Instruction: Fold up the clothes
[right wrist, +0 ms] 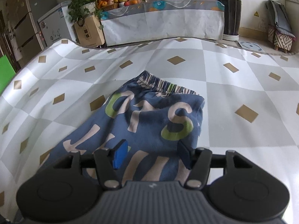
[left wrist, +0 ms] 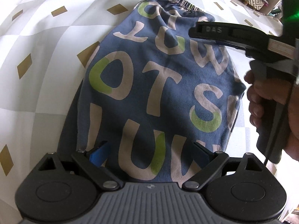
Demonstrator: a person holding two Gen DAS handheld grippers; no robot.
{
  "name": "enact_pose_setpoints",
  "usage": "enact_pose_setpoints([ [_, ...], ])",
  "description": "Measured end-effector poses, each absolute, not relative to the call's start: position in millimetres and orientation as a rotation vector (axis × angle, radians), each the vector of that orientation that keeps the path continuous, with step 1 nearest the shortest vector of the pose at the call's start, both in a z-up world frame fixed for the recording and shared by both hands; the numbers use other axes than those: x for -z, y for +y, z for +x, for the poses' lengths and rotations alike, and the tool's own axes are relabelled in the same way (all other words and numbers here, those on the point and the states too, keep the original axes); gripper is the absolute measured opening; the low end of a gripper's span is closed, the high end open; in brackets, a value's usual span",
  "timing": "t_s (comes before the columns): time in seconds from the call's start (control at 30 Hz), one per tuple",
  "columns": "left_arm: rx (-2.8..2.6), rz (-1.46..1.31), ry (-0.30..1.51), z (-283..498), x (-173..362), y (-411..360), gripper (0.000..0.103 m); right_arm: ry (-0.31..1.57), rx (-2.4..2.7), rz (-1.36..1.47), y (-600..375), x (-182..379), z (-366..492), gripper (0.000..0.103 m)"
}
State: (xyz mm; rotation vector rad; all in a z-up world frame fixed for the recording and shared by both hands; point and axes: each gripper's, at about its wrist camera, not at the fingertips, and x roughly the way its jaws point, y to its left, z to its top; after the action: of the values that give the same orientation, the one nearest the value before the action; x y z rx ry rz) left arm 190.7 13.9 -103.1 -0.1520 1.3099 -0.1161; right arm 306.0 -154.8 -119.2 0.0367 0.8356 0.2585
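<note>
- The trousers (left wrist: 158, 85), blue with big pale and green letters, lie on the checked cloth (left wrist: 46, 43) covering the bench, folded lengthwise it seems, striped waistband (right wrist: 164, 85) at the far end.
- Judging by how they lie, the step in hand is the fold across the length: the near end has to be carried towards the waistband.
- Left tongs (left wrist: 149, 153): spread wide and pointing steeply down over the near part of the trousers. The blue pads (left wrist: 99, 155) stand well apart with cloth showing between them; nothing is pinched. Whether the tips touch the fabric cannot be told.
- Right tongs (right wrist: 151, 155): about half open, above the near right part of the trousers. Fabric shows in the gap, but the pads do not press on it, so they hold nothing.
- In the left view the right tongs (left wrist: 196, 31) reach in from the right over the upper part of the trousers, a hand (left wrist: 265, 100) on the grip below.
- The next move, as I judge it, calls for both tongs to drop onto the near edge, one at each corner, close through all the layers, then lift and carry evenly.
- Risk: taking only the top layer would open the earlier fold.
</note>
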Motion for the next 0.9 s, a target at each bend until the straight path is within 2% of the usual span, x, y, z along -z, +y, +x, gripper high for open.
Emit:
enact_pose_setpoints([
  [0.23,0.122,-0.119,1.310,189,103,10,0.094,0.851,-0.256,-0.026,-147,136,311,0.062],
  [0.9,0.277,-0.044,1.321,179,102,-19,0.095,0.851,-0.037,-0.091,-190,130,292,0.062],
])
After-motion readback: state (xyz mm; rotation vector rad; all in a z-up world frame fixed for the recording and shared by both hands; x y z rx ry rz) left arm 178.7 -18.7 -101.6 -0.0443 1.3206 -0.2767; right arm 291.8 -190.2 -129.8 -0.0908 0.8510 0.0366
